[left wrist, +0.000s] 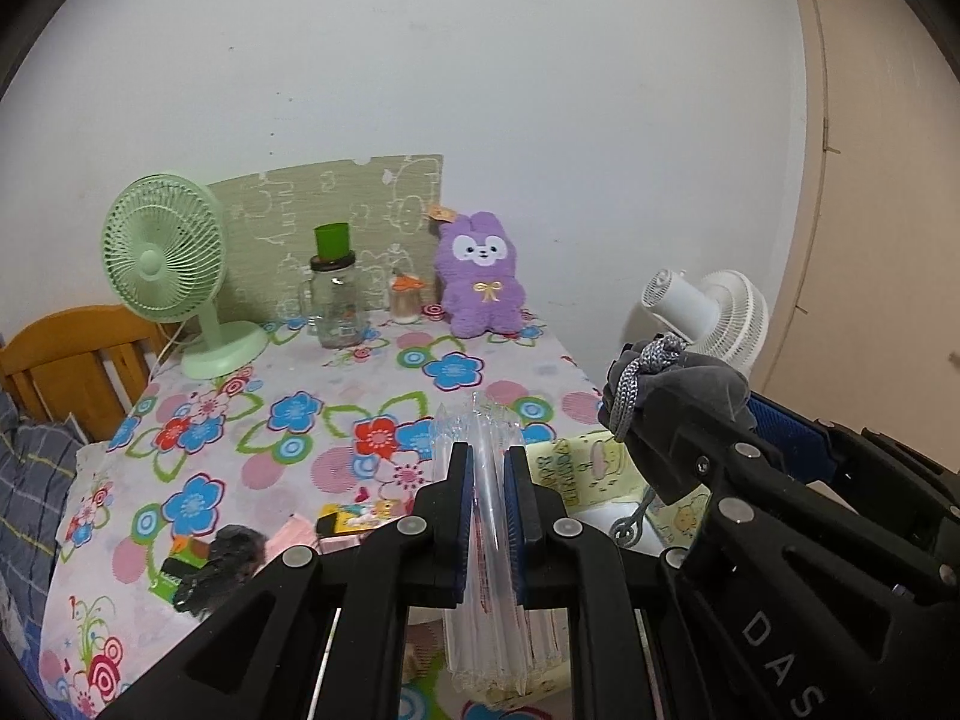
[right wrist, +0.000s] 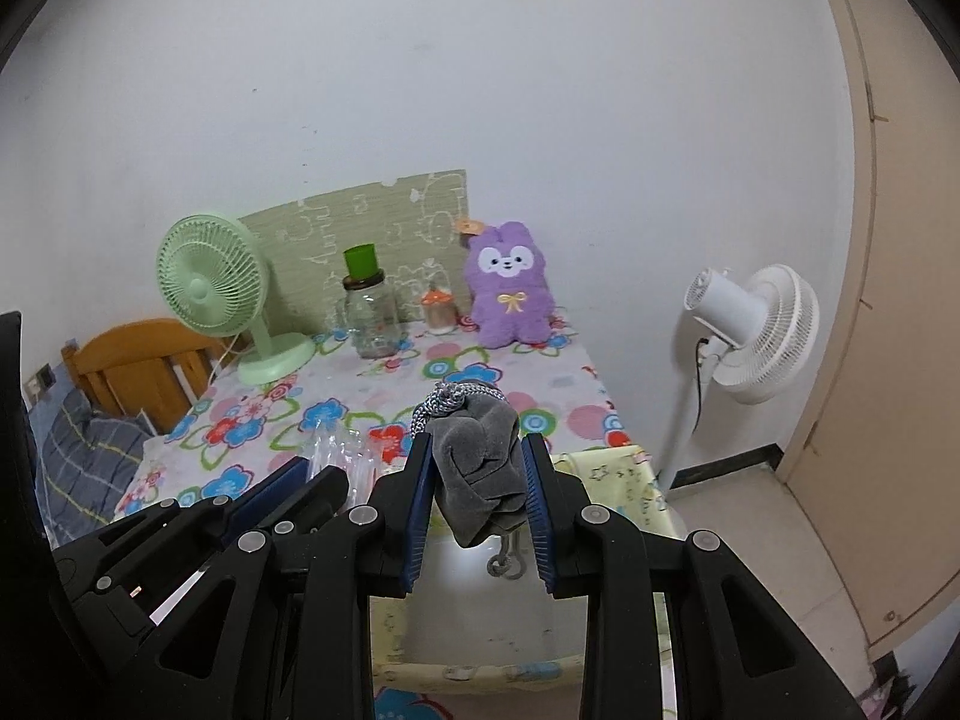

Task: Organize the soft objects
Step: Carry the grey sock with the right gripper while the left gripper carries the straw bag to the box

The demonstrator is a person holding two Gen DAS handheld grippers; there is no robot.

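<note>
My left gripper is shut on a clear plastic air-cushion pack and holds it upright above the floral table. My right gripper is shut on a grey velvet drawstring pouch with a woven grey-white cord. The pouch hangs over a yellow cartoon-print box at the table's near right. The right gripper and pouch also show in the left wrist view, right of the air cushion. A purple plush bunny sits upright at the back of the table.
On the floral tablecloth stand a green desk fan, a glass jar with a green cup on it and a small bottle. Small items lie near the front left. A white floor fan stands right of the table.
</note>
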